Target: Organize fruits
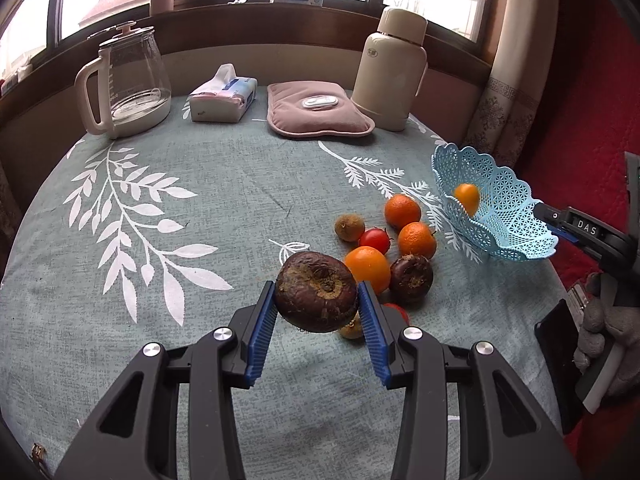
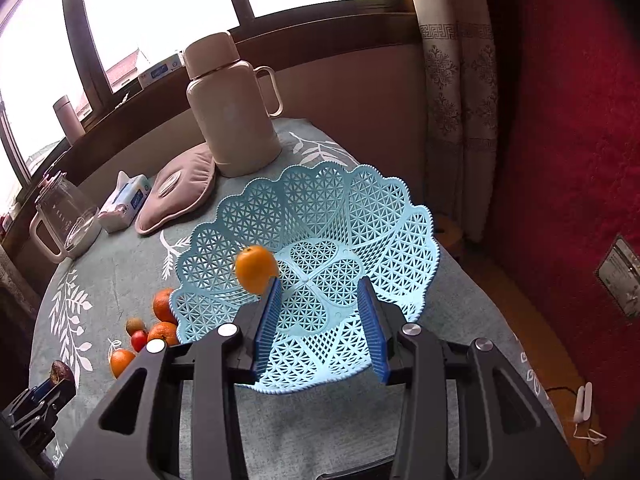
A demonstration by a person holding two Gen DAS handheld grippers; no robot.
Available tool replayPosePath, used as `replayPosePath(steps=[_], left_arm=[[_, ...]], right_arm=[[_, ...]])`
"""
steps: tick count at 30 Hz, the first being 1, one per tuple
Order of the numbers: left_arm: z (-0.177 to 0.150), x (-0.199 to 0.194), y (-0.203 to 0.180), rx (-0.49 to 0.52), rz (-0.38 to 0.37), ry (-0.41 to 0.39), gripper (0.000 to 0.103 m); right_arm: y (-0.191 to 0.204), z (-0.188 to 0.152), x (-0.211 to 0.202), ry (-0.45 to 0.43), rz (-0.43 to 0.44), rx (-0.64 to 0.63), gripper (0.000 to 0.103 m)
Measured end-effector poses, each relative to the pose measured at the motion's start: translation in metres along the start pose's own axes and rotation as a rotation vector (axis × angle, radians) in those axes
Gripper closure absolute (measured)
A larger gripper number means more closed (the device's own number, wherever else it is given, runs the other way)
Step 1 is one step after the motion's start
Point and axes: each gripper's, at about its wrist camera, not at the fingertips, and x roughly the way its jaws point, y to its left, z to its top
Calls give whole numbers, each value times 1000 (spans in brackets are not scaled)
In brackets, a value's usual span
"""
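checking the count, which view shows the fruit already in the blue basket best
The right wrist view: the lone orange sits close and unobstructed inside the blue basket. The left wrist view shows it small and distant, within the tilted basket.

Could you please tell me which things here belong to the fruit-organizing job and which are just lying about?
Job:
- dark fruit in left gripper
- blue basket held tilted by right gripper
- orange inside it
- loose fruit pile

Lying about:
- glass kettle
- tissue pack
- pink warmer
- thermos
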Motion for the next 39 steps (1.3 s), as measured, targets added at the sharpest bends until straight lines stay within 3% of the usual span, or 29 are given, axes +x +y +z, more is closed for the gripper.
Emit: replayPosePath(steps=[5, 8, 15, 32, 39], left_arm=[[8, 3, -14, 23, -16, -6, 61], [13, 4, -23, 34, -37, -4, 61], [24, 18, -52, 62, -88, 7, 61], [58, 42, -133, 164, -207, -24, 61], [51, 49, -127, 167, -180, 13, 61]], right_arm=[[-4, -4, -7, -19, 13, 15, 62], [-8, -9, -13, -38, 18, 31, 48], [-22, -19, -20, -59, 16, 70, 35], [-45, -37, -20, -62, 25, 142, 34], [-52, -38, -21, -66, 44, 175, 34]])
